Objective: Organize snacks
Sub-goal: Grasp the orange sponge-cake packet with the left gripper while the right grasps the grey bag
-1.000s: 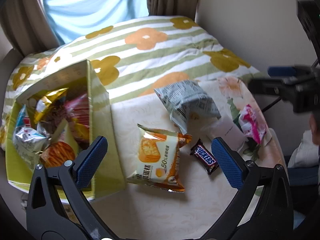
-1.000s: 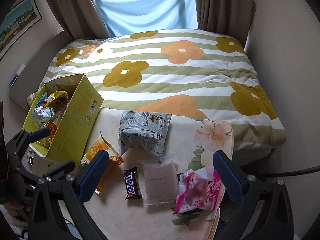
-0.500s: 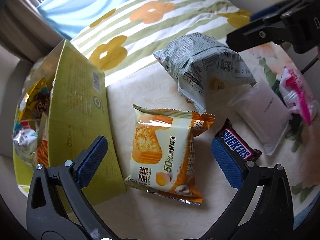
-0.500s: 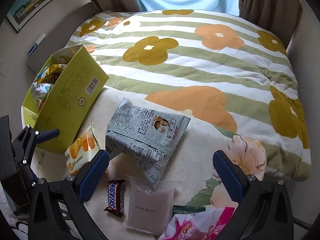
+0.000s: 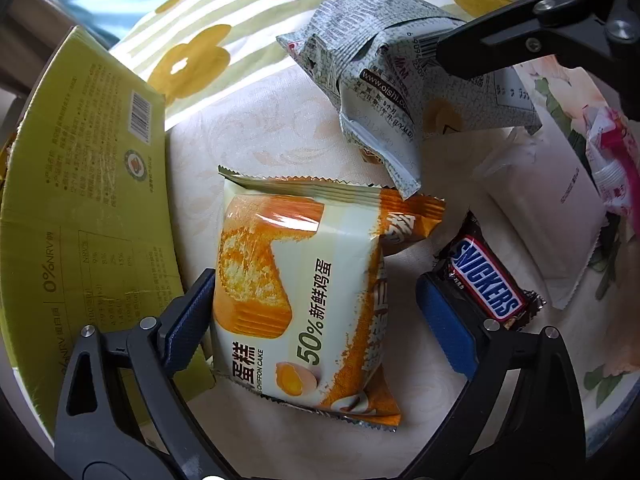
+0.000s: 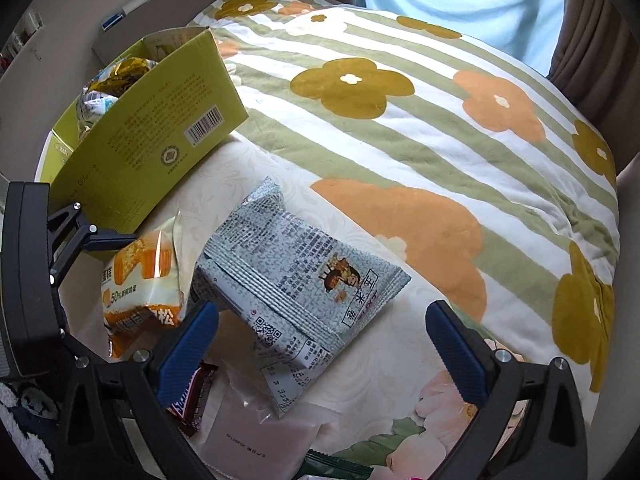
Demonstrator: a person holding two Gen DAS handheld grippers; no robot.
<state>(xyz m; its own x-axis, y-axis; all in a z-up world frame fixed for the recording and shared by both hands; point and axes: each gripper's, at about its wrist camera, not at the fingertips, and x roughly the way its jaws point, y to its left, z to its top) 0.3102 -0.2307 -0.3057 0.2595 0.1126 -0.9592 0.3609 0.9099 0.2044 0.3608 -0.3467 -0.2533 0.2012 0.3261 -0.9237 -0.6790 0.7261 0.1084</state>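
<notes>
Two grippers are lowered over the snacks, and the step in hand is judged to be the pickup of the cake packet (image 5: 304, 280), which lies flat just right of the green box (image 5: 80, 208). The left gripper (image 5: 316, 316) is set astride the packet with its jaws closing; the left pad (image 5: 188, 320) is seen at the packet's edge, while the right pad (image 5: 448, 324) is still kept clear of it, against the chocolate bar (image 5: 486, 276). No squeeze on the wrapper is yet shown. For a clean grasp, the pads are best brought in across the packet's middle, so that the soft cake is pinched lightly and not crushed, and the chocolate bar is not caught along with it. The grey bag (image 6: 296, 292), farther from the box, overlaps the packet's far corner, so a straight lift is advised to free that corner. The right gripper (image 6: 320, 344) is held released, its jaws wide apart over the grey bag with nothing pressed between them. The box, already partly filled, is judged the place where the packet belongs.
</notes>
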